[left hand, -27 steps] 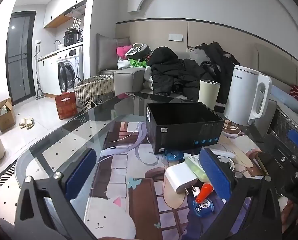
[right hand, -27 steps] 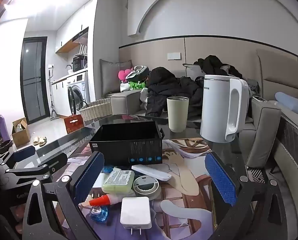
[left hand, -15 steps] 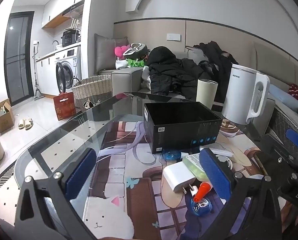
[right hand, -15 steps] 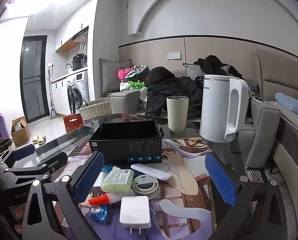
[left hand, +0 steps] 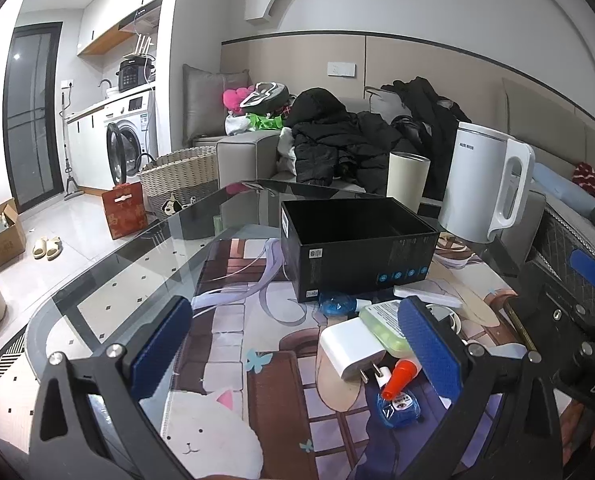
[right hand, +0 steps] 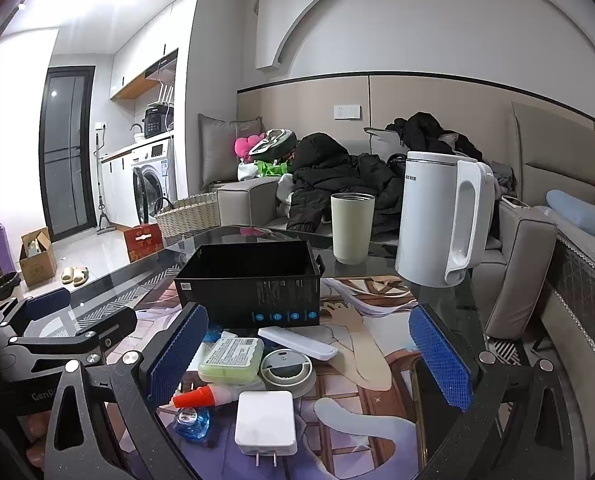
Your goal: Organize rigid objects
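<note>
An open black box (left hand: pixel 357 248) (right hand: pixel 253 284) stands on the glass table. In front of it lie small items: a white plug charger (left hand: pixel 351 346) (right hand: pixel 266 424), a green case (right hand: pixel 233 360) (left hand: pixel 383 322), a round white device (right hand: pixel 287 368), a white bar (right hand: pixel 297 343), an orange-capped tube (right hand: pixel 203 396) (left hand: pixel 399 372) and blue correction tapes (left hand: pixel 397 408) (right hand: pixel 193 420). My left gripper (left hand: pixel 297 352) is open and empty, left of the pile. My right gripper (right hand: pixel 309 360) is open and empty, above the pile.
A white kettle (right hand: pixel 441 220) and a beige cup (right hand: pixel 351 226) stand behind the box. A phone (right hand: pixel 437 408) lies by my right finger. A picture mat (left hand: pixel 233 320) covers the table. A sofa with clothes (left hand: pixel 337 140) is behind.
Both grippers have barely moved. The left view has shifted slightly. Nothing was taken hold of.
</note>
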Motion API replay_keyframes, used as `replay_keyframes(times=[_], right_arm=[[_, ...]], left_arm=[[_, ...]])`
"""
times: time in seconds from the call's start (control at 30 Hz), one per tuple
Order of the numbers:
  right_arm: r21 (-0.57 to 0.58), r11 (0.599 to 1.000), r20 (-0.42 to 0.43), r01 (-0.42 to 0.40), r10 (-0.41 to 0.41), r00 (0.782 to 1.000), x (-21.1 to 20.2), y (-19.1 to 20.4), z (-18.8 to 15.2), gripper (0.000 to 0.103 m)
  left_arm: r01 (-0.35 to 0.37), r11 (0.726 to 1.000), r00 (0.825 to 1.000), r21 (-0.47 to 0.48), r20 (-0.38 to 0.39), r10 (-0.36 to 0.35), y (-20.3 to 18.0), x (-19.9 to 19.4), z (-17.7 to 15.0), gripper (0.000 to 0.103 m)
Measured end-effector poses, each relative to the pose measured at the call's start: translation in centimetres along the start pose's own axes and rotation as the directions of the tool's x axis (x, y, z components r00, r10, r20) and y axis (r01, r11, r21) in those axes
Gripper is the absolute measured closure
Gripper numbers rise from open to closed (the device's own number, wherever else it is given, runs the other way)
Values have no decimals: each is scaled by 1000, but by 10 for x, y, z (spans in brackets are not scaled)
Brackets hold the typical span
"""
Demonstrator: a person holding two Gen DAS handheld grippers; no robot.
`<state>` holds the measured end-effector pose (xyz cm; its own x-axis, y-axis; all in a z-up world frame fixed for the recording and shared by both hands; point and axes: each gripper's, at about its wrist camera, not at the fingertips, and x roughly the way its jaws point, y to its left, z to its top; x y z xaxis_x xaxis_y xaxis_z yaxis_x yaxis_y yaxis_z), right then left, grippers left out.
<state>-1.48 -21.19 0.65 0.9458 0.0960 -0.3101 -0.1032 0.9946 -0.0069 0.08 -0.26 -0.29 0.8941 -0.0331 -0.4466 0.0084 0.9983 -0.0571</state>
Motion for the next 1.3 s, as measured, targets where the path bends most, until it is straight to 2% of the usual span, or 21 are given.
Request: replay_keyframes(times=[0.3,1.3], right_arm=[[-13,1000,-2,6,-6,1000,-1,0,0,1],[-10,1000,-28,-5,5,1000,2,-1,0,1]], left_arm=[[-4,1000,1000,-1,-25,4,-1,5,-1,0],[3,1000,1000,-4,-25,-3,0,3,-1,0]])
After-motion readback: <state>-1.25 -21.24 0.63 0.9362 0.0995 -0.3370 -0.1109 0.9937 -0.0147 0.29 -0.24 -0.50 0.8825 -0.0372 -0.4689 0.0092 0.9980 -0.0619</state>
